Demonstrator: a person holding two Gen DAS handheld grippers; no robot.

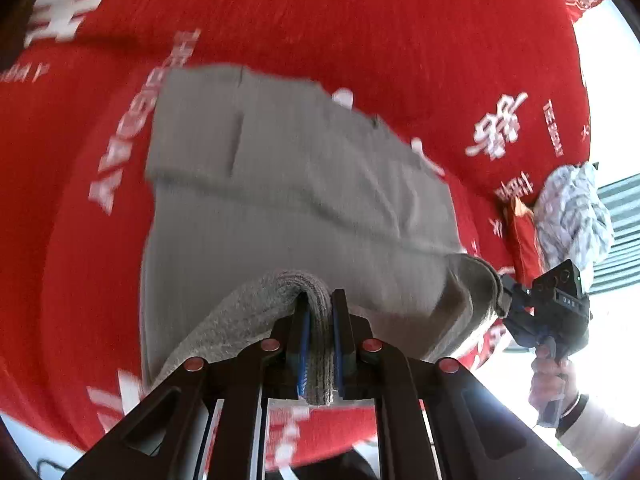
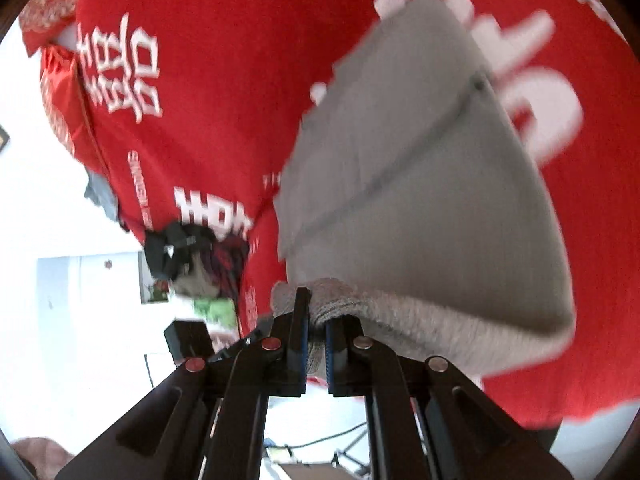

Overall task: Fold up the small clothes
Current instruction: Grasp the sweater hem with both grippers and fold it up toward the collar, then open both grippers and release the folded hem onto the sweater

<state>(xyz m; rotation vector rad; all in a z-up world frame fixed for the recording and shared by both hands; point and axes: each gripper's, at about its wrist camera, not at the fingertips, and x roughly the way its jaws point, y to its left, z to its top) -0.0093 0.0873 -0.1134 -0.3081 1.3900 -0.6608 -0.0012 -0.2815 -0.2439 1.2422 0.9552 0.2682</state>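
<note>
A grey knit garment (image 1: 288, 184) lies spread on a red cloth with white lettering (image 1: 360, 32). My left gripper (image 1: 320, 300) is shut on the garment's near ribbed edge, bunched between the blue pads. My right gripper (image 2: 316, 308) is shut on another part of the same near edge; the garment (image 2: 432, 184) stretches away from it up to the right. In the left wrist view the right gripper (image 1: 508, 300) shows at the right, clamped on the garment's corner, with the person's hand (image 1: 554, 380) on its handle. Both held edges are lifted off the cloth.
A crumpled white-and-blue patterned cloth (image 1: 572, 212) lies at the red cloth's right edge. In the right wrist view dark clothes (image 2: 188, 248) pile at the cloth's left edge, with a grey item (image 2: 100, 196) above them. The red cloth (image 2: 208, 128) ends near both views' bottoms.
</note>
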